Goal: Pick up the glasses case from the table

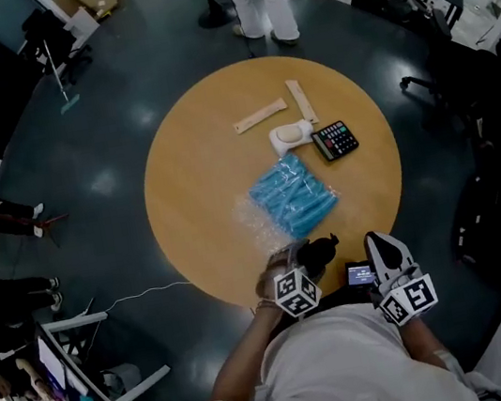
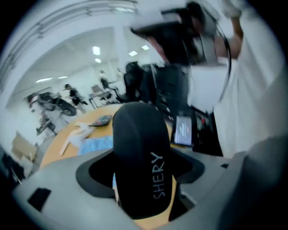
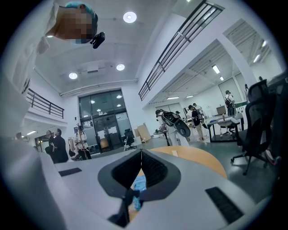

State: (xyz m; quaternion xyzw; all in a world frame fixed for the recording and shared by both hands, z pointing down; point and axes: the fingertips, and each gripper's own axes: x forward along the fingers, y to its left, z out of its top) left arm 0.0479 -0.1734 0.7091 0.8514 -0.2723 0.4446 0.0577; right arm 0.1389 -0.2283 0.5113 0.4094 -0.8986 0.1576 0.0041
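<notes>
**Case gripped along the line of the left jaws, at the bench's near edge**

The glasses case (image 2: 141, 166), black with pale lettering down its side, is seen in the lower middle of the left gripper view. It is held between the jaws of the left gripper (image 1: 300, 259), which are spread wide and closed on its two flanks. Its long axis is laid along the line of the jaws, so that its rounded end stands out ahead of them toward the middle of the frame.

In the head view the case is found at lower centre, just over the near rim of the round bench (image 1: 202, 193), with bare wood glimpsed under it. It is judged to be already off the surface.

For the coming lift, the case is best carried straight away from the bench along that same axis. A sideways swing could lever it out of so wide a grip.

The right gripper (image 3: 137, 157) is kept just to the right, jaws pressed together on nothing. A blue packet (image 1: 292, 195) is left further up the bench, well apart.
</notes>
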